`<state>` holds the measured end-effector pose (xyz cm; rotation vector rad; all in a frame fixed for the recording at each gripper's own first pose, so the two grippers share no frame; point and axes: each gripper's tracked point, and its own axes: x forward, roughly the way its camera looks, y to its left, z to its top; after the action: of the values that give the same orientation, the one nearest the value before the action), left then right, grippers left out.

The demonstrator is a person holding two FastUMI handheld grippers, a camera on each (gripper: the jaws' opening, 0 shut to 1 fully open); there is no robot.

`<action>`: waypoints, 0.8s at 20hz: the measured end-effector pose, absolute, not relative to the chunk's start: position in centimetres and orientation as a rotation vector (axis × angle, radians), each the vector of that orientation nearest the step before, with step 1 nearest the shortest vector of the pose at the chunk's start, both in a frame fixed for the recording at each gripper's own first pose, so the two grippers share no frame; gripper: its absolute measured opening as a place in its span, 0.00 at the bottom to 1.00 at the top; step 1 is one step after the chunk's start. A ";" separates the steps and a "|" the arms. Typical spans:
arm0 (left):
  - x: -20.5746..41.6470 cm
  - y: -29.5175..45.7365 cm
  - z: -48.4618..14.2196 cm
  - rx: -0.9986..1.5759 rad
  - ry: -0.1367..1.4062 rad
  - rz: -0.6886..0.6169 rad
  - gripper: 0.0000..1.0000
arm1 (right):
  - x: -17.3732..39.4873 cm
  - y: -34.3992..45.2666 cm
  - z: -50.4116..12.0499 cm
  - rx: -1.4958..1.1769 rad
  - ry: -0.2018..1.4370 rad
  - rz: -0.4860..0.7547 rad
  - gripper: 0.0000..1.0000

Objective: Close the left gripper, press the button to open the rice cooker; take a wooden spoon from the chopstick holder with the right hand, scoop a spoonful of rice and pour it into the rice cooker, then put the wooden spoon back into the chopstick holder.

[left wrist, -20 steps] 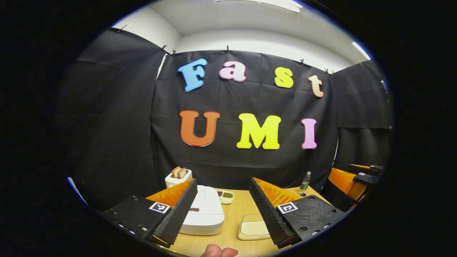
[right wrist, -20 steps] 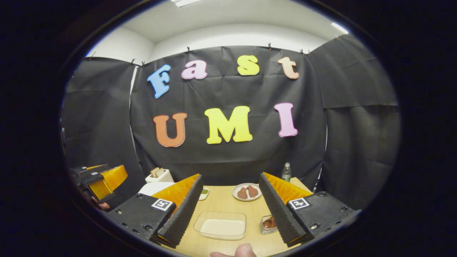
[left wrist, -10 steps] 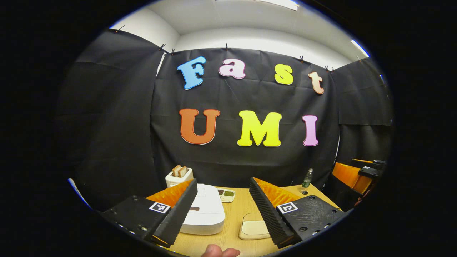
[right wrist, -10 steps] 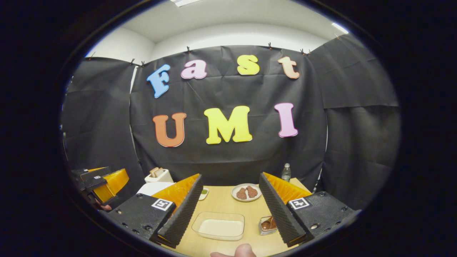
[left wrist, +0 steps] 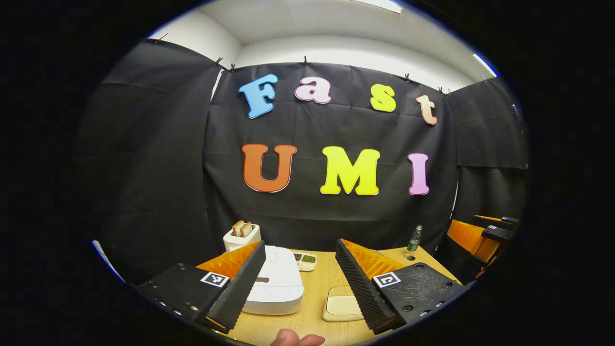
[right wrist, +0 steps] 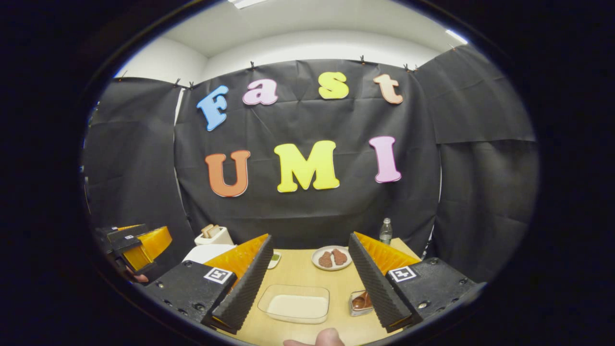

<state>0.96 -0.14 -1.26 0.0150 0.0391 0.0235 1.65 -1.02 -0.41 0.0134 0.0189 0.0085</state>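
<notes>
Both hand-held grippers hang above the surface [left wrist: 314, 288], neither touching anything. Left hand-held gripper [left wrist: 298, 281], lower centre of the left gripper view: fingers spread wide apart, nothing between them. Beyond its left finger sits the white rice cooker [left wrist: 278, 283], lid down, at lower centre-left. Behind the cooker, a white toaster [left wrist: 241, 236] with two bread slices sticking up. Just right of the cooker's far end, a small divided dish [left wrist: 304, 260] with dark and green contents. A shallow container of rice [left wrist: 342, 305] shows between the fingers, partly hidden by the right finger. A plastic bottle [left wrist: 413, 238] stands at the back right of the surface. A fingertip [left wrist: 295, 339] pokes in at the bottom edge.

Right hand-held gripper [right wrist: 312, 283], lower centre of the right gripper view: also released, fingers wide apart, empty. The clear rice container [right wrist: 294, 303] lies between them. Just beside the right finger, a small clear holder [right wrist: 359, 302] with something brown inside; cannot tell if it's the spoon. Farther back, a white plate [right wrist: 330, 258] with two brown pieces. The left hand-held gripper is seen at lower left of this view [right wrist: 132, 242].
</notes>
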 end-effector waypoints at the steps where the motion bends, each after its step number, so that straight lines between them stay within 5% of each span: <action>1: 0.9 0.1 -1.3 0.016 0.039 0.028 0.93 | 1.8 -0.9 -0.4 0.013 0.019 0.011 0.99; 12: 2.3 1.2 -5.0 0.011 0.186 0.034 0.93 | 4.0 0.4 -1.2 0.013 0.025 0.070 1.00; 16: 3.7 2.8 -6.6 0.010 0.250 0.057 0.78 | 4.8 -0.3 -2.4 0.025 0.048 0.069 0.99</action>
<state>3.65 2.77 -6.64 0.0102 0.2497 0.0574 4.77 -0.34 -2.41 0.0246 0.0482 0.0688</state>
